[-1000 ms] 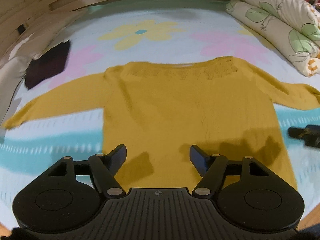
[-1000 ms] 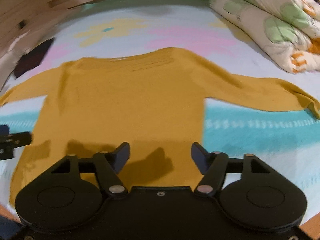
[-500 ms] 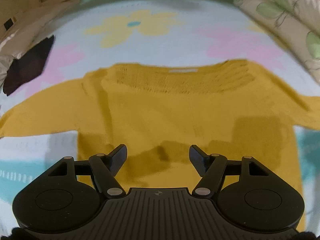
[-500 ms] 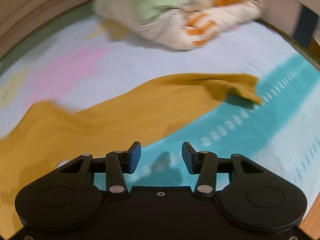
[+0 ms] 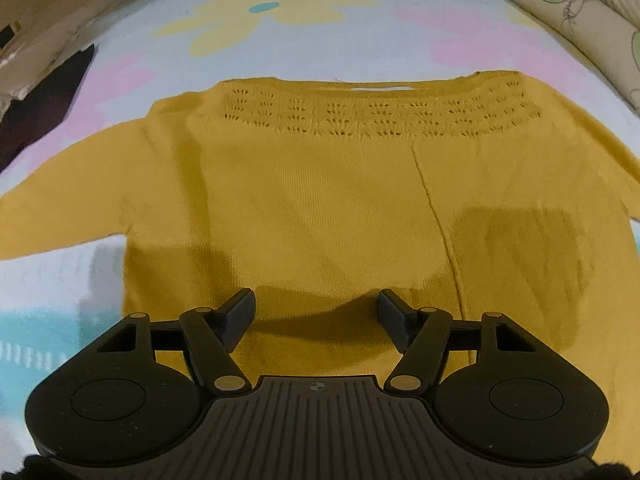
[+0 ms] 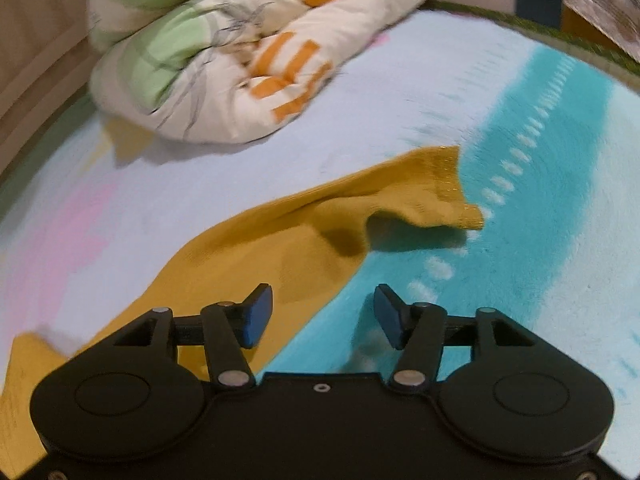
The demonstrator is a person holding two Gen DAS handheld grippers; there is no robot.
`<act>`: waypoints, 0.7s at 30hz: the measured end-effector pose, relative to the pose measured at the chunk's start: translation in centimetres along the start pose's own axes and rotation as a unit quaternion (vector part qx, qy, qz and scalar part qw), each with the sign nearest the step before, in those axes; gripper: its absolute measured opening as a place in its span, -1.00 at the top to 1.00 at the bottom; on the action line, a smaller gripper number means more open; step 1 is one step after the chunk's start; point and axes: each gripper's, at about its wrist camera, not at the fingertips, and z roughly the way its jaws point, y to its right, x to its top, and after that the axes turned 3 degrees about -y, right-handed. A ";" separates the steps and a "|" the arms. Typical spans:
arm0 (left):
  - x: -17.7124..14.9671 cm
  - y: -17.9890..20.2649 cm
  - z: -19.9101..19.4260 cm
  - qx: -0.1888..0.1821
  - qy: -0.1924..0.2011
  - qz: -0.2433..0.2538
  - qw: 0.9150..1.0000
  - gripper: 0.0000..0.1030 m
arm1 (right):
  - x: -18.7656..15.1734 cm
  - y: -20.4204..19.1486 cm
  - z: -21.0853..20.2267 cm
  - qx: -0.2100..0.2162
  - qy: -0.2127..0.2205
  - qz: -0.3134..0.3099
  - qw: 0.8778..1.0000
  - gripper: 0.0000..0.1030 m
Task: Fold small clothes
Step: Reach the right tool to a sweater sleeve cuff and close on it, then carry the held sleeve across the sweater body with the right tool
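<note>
The mustard-yellow knitted sweater (image 5: 340, 200) lies flat on the flower-patterned bed (image 5: 300, 40). The left hand-held gripper (image 5: 316, 314) tilts steeply over its hem, jaws apart, empty. The right hand-held gripper (image 6: 323, 312), jaws opening and empty, points toward the sleeve cuff (image 6: 448, 188) at 1 o'clock; the sleeve's far ends are cut off.

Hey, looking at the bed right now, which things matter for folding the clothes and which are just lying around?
For the job:
- yellow sweater, spread flat
- its sleeve, stretched out sideways
- left gripper, jaws apart over the sweater's lower part
- right gripper, jaws opening, nothing held

Just lying about:
- rolled floral quilt
- dark cloth
- flowered bedsheet
</note>
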 end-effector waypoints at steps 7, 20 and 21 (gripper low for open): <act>0.7 -0.4 0.1 -0.008 -0.011 -0.021 1.000 -0.19 | 1.1 0.7 1.0 0.014 0.027 0.015 0.999 -0.04; 3.1 -4.4 -3.6 -0.007 0.048 -0.072 0.996 -0.11 | 1.6 -6.8 -5.9 0.075 0.080 -0.084 0.990 0.76; 3.2 -4.8 -4.0 -0.006 0.053 -0.077 0.996 -0.11 | 1.2 -8.6 -7.1 0.090 0.084 -0.101 0.987 0.76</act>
